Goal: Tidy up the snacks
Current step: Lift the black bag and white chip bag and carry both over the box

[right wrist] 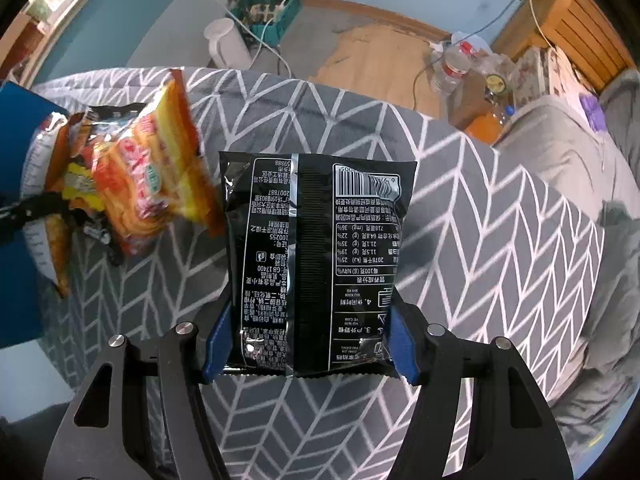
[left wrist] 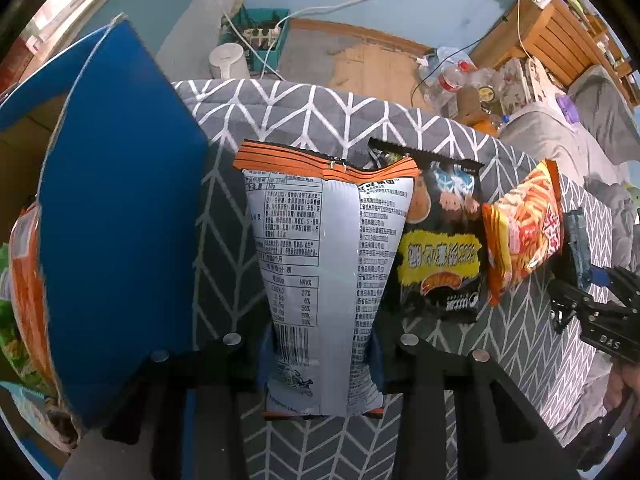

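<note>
Left gripper fingers clamp a white-backed, orange-edged snack bag at frame centre; right gripper fingers pinch a glossy black snack packet.

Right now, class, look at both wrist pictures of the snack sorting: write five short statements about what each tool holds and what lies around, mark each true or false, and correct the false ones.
1. The left tool grips a white packet with orange ends. True.
2. The right tool is open and holds nothing. False: it is shut on a black packet.
3. A blue box stands on the left tool's left. True.
4. The cloth under the snacks is plain red. False: grey with white chevrons.
5. The black packet shows its back, with a barcode. True.
</note>
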Action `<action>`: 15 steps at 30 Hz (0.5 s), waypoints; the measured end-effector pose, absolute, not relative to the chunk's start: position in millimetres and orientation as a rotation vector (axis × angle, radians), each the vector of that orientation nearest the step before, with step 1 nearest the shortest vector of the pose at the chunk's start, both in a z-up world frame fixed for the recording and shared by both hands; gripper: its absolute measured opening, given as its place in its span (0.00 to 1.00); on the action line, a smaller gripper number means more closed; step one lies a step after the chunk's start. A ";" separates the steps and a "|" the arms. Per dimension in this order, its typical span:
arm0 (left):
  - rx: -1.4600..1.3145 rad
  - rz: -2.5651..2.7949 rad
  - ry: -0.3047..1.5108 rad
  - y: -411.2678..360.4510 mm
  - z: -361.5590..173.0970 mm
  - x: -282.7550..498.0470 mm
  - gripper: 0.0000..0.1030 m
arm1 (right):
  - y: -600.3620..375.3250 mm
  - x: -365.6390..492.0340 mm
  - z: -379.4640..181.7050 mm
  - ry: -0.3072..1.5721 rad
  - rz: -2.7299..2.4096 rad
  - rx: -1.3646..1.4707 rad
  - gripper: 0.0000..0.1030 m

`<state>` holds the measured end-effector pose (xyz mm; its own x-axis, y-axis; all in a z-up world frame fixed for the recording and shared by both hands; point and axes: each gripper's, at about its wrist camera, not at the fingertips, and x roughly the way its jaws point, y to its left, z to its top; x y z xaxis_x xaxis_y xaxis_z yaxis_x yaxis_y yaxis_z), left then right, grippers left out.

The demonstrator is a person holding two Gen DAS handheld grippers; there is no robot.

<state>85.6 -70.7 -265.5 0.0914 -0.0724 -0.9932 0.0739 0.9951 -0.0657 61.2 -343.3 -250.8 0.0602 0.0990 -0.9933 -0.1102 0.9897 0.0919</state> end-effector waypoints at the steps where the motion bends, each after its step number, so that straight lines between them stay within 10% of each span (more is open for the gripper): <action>1: 0.000 -0.106 1.475 -68.6 -264.7 83.1 0.36 | -342.9 58.0 -247.7 1.500 0.156 -0.002 0.64; 15: -0.004 -0.154 1.444 -67.2 -232.2 52.4 0.35 | -311.4 19.4 -200.9 1.452 0.165 0.026 0.63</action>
